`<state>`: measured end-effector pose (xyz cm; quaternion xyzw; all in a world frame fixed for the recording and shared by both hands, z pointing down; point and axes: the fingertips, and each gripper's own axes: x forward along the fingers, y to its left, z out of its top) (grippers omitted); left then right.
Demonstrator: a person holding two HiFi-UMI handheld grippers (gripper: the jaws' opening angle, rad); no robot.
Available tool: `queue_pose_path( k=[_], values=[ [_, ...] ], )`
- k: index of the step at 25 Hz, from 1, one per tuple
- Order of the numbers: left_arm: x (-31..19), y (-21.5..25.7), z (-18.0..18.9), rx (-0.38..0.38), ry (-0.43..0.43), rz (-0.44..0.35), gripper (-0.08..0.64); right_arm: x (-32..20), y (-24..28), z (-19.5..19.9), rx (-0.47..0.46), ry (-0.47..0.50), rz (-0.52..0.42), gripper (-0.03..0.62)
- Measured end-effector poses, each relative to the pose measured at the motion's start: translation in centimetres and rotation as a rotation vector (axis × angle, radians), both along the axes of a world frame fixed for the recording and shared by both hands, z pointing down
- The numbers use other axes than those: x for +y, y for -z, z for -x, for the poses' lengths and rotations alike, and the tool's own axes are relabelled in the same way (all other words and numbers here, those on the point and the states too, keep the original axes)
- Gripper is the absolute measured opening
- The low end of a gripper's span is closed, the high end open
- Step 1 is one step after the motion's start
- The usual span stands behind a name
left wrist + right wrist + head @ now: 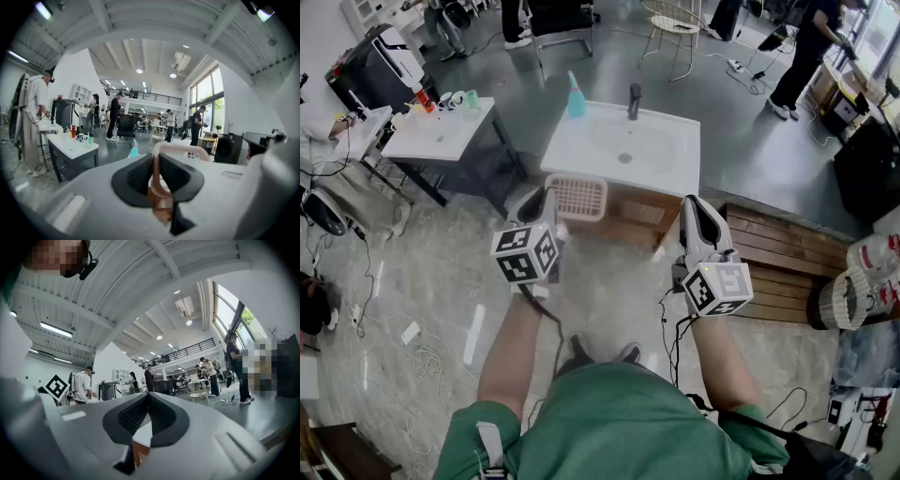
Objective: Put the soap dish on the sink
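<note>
The soap dish (577,197) is a pale pink slotted tray held in the air just in front of the white sink's (581,150) near edge. My left gripper (547,202) is shut on the dish's left rim. In the left gripper view the pink rim (180,149) loops out from between the closed black pads (136,176). My right gripper (695,212) hovers to the right of the sink cabinet. Its pads (161,416) are pressed together with nothing between them. A black faucet (634,101) stands at the sink's back edge.
A blue bottle (576,97) stands on the sink's back left corner. A white side table (441,141) with cups is to the left. A wooden slatted platform (783,267) lies to the right, and cables trail over the floor. People stand far behind.
</note>
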<state>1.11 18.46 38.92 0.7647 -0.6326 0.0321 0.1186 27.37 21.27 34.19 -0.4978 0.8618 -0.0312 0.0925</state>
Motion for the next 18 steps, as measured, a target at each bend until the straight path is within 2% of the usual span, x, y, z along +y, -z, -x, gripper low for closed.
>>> queue_pose_path(
  k=[7, 12, 18],
  values=[
    [0.3, 0.2, 2.0, 0.009, -0.020, -0.005, 0.043, 0.4, 0.4, 2.3, 0.012, -0.009, -0.005, 0.002],
    [0.3, 0.4, 3.4, 0.029, -0.033, -0.009, 0.044, -0.2, 0.4, 3.2, -0.030, -0.029, 0.000, 0.002],
    [-0.2, 0.5, 8.0, 0.047, -0.024, -0.018, 0.043, -0.9, 0.7, 6.5, -0.048, -0.035, -0.003, 0.002]
  ],
)
